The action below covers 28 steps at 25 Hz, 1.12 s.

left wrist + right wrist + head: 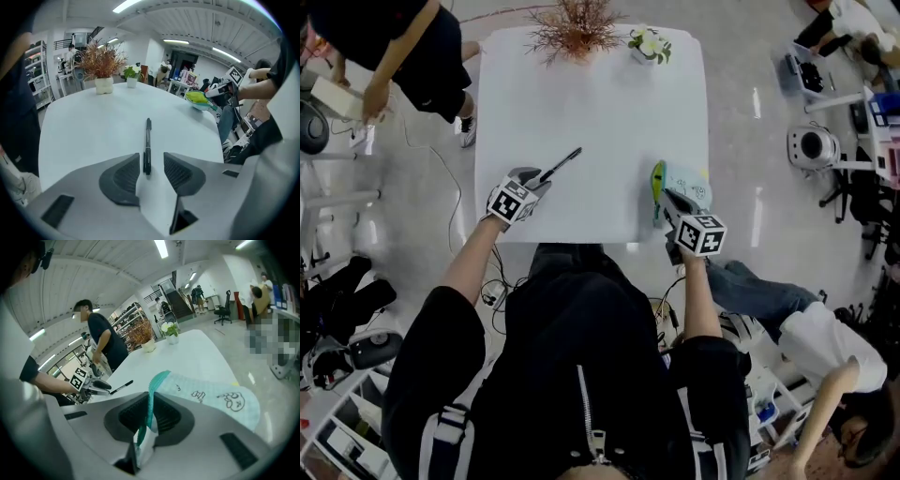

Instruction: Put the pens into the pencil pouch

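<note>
While the right gripper (151, 414) is clamped on the teal zip edge of the pencil pouch (213, 398), its jaws drawn nearly together with only that thin edge between them, the left gripper (149, 165) has its jaws apart over the white table (591, 122). A black pen (148, 139) lies flat on the table, its near end between the left jaws with a sliver of space on either side, so the pads do not press on it; the rest of the pen runs straight away from the gripper toward the middle of the table. The pouch is pale blue-green with small doodle drawings, and it sits at the table's right edge near the front corner, with a yellow-green strip showing along its side in the head view. Pen and pouch are well apart, on opposite sides of the table's front half. At the far edge stand a pot of dried reddish twigs (577, 33) and, just beside it, a small pot of white flowers (649, 45). One person in dark clothes (403, 47) stands off the table's far left corner.
</note>
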### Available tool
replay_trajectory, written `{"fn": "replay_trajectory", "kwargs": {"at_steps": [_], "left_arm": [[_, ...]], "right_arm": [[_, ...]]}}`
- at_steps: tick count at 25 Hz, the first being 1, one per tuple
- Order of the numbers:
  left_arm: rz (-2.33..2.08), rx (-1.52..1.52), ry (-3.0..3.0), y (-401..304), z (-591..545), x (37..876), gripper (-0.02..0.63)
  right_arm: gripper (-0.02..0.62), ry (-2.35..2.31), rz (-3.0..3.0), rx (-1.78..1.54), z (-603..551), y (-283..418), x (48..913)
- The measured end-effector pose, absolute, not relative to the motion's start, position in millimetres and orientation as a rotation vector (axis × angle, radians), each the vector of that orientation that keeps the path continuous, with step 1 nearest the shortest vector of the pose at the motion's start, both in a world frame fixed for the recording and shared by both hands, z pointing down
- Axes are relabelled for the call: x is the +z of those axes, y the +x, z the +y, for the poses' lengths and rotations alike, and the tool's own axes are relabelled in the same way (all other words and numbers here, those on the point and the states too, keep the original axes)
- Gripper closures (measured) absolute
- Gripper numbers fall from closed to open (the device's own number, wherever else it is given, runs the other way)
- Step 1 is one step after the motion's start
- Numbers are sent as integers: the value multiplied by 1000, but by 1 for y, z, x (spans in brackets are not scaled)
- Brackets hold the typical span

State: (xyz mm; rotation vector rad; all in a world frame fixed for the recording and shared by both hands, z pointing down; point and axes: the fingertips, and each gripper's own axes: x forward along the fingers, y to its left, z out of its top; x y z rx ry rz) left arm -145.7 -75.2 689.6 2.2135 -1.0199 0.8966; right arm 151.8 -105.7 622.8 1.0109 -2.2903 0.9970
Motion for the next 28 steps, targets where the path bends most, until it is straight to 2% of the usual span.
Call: {"fn": "replay_trajectory", "kwargs": {"at_steps": [8,12,15,28], "left_arm": [[-1043,977,2190,-147,-72,709,434],[-1075,1000,2182,-149,-73,715,468],[-1111,1023,2180,-153,-74,718,523],[-1102,1018,2284,-149,-79,696,535]], "right_arm": [[554,1022,-2285,1008,-105,153,623],[554,1023,-2284,1011,-105,153,624],[554,1024,-2283,1012,-105,153,624],[554,1028,-2288,1011,-104,154,623]]}}
